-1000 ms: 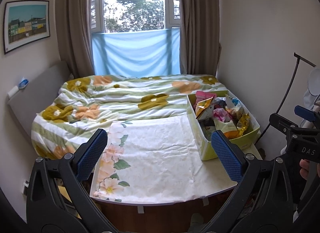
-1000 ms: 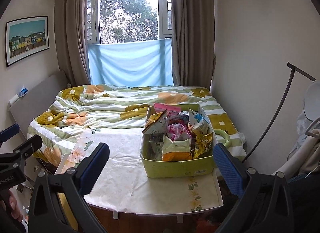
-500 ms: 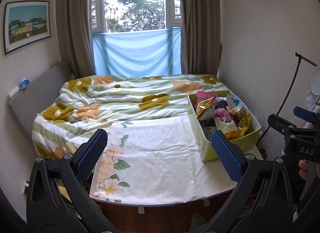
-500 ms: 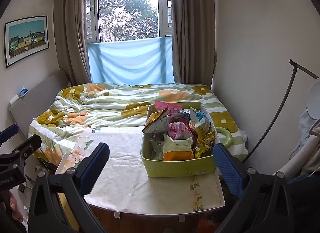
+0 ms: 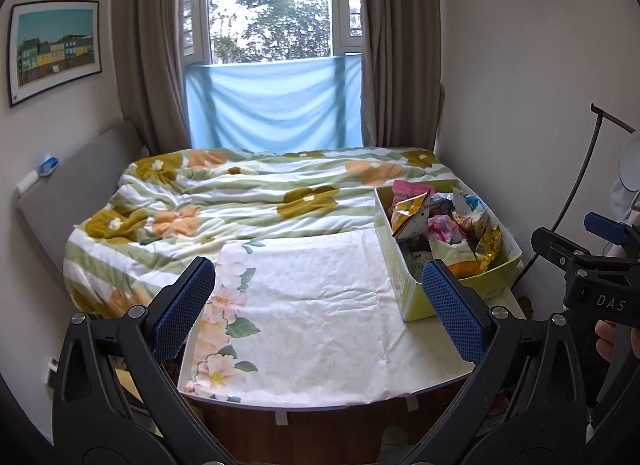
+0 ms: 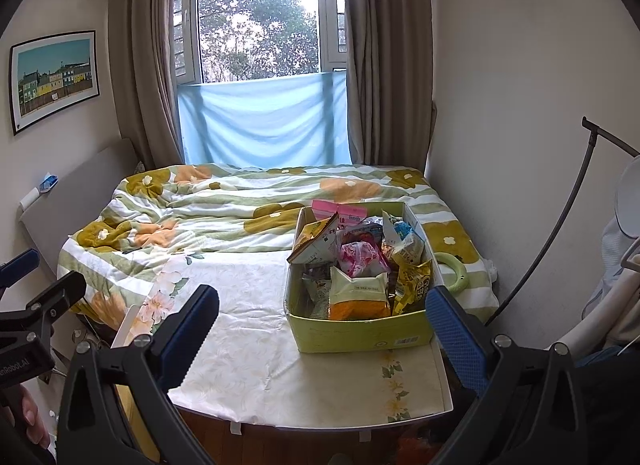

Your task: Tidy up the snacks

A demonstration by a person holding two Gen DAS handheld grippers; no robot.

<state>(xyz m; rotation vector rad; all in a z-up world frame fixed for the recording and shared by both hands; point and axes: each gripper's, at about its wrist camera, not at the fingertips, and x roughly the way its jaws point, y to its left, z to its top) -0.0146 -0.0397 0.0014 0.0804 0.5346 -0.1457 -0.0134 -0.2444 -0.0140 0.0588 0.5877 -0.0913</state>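
Currently both grippers hover at the near edge of the tabletop (image 5: 312, 329), which is covered by a cream floral cloth. Left gripper (image 5: 320, 305): jaws spread wide, nothing between the blue pads. Right gripper (image 6: 324, 325): likewise spread wide and holding nothing.

Green box (image 6: 360, 331) sits on the right side of the tabletop, toward its far edge against the bed (image 6: 224, 205). It is packed with snacks:
- orange-and-pale-green packet (image 6: 358, 293), upright at the near wall
- yellow packet (image 6: 414, 285) just right of it
- pink wrapper (image 6: 360, 255) mid-box
- tan triangular bag (image 6: 316, 243) leaning at the far left
- pink carton (image 6: 338, 209) at the far wall

The left half of the tabletop holds only the cloth. A pale green ring (image 6: 452, 271) lies on the bed, just right of the box.
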